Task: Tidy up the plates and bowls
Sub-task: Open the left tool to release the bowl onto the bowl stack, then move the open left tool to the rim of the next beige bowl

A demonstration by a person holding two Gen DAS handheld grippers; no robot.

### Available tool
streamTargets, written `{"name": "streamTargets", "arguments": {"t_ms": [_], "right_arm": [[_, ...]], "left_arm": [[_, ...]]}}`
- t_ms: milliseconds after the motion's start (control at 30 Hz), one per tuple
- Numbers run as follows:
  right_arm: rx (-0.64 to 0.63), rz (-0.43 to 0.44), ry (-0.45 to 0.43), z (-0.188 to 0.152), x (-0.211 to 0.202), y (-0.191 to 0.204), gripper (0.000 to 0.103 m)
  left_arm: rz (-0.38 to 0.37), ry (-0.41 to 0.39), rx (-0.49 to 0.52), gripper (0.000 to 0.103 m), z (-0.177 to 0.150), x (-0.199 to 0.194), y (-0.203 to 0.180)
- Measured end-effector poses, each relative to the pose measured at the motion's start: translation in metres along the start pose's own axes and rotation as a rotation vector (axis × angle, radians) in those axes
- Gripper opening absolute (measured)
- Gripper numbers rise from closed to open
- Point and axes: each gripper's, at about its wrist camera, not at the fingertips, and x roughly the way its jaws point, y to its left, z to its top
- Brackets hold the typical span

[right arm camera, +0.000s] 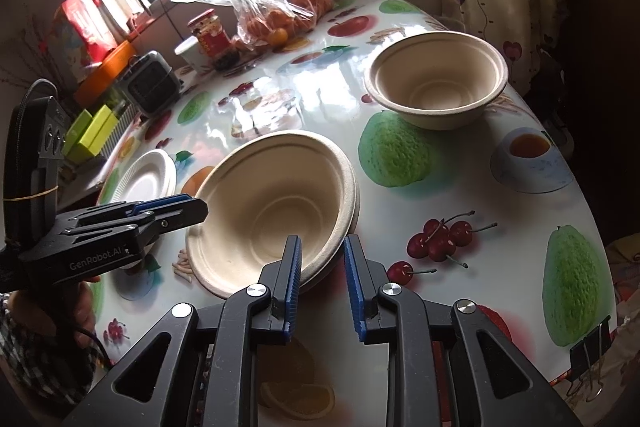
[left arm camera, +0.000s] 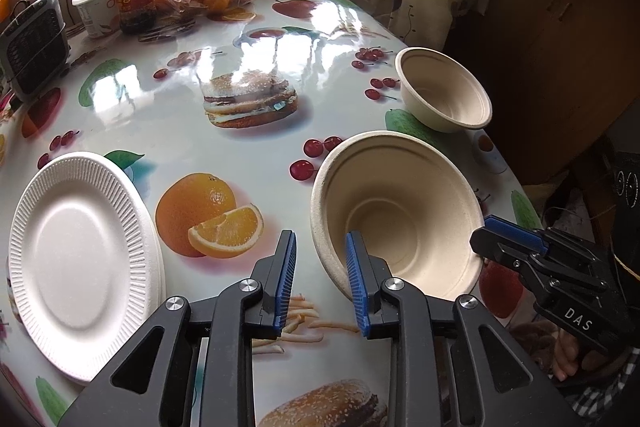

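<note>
- Landmark: the nested bowls (left arm camera: 400, 195), standing on the surface (left arm camera: 180, 115) right in front of both claws. Two rims show at their far edge, and the upper bowl looks slightly askew in the lower.
- Left claw (left arm camera: 320, 281): jaws a little apart, nothing clamped. One pad overlaps the near-left rim of the nested bowls; the gap shows only bare surface and the bowl's outer wall.
- Right claw (right arm camera: 322, 267): drawn nearly closed at the opposite rim of the nested bowls. In the left wrist view its tip sits on that rim, so I judge it pinched on it.
- Lone bowl (left arm camera: 444, 91): beyond the nested bowls, well apart, upright and empty.
- Plates (left arm camera: 80, 259): on the left-claw side of the nested bowls, apart from them. They appear stacked already.
- Step in hand, as judged: finishing the nest, with the left claw off the rim and the right claw holding.
- Next move: check that the upper bowl is seated level, let the rim go, then reach past the nest for the lone bowl. Take it by the rim and lower it squarely inside; a thin rim gripped off-centre may tilt.
</note>
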Motion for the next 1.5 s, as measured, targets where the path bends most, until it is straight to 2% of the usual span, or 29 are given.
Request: {"name": "streamTargets", "arguments": {"t_ms": [133, 233, 367, 533, 1000, 1100, 1367, 1500], "right_arm": [[-0.010, -0.016, -0.014, 0.001, -0.002, 0.001, 0.031], [-0.017, -0.032, -0.021, 0.001, -0.002, 0.002, 0.034], [-0.025, -0.049, -0.039, 0.002, -0.005, 0.002, 0.046], [-0.033, -0.087, -0.073, 0.005, -0.010, 0.000, 0.049], [-0.043, -0.176, -0.166, 0.014, -0.022, -0.015, 0.051], [-0.036, -0.183, -0.182, 0.016, -0.022, -0.021, 0.057], [0.016, -0.204, -0.196, 0.025, -0.020, -0.043, 0.059], [0.046, -0.215, -0.196, 0.030, -0.020, -0.055, 0.060]], "left_arm": [[0.018, -0.023, 0.010, 0.041, 0.001, -0.003, 0.000], [0.053, -0.049, 0.035, 0.042, 0.002, -0.008, -0.002], [0.070, -0.073, 0.051, 0.042, 0.006, -0.013, -0.004], [0.086, -0.108, 0.072, 0.050, 0.012, -0.017, -0.007], [0.124, -0.145, 0.139, 0.051, 0.044, -0.011, -0.015], [0.134, -0.168, 0.168, 0.051, 0.051, -0.012, -0.019], [0.103, -0.198, 0.181, 0.051, 0.072, -0.008, -0.027], [0.130, -0.192, 0.181, 0.051, 0.083, 0.000, -0.031]]}}
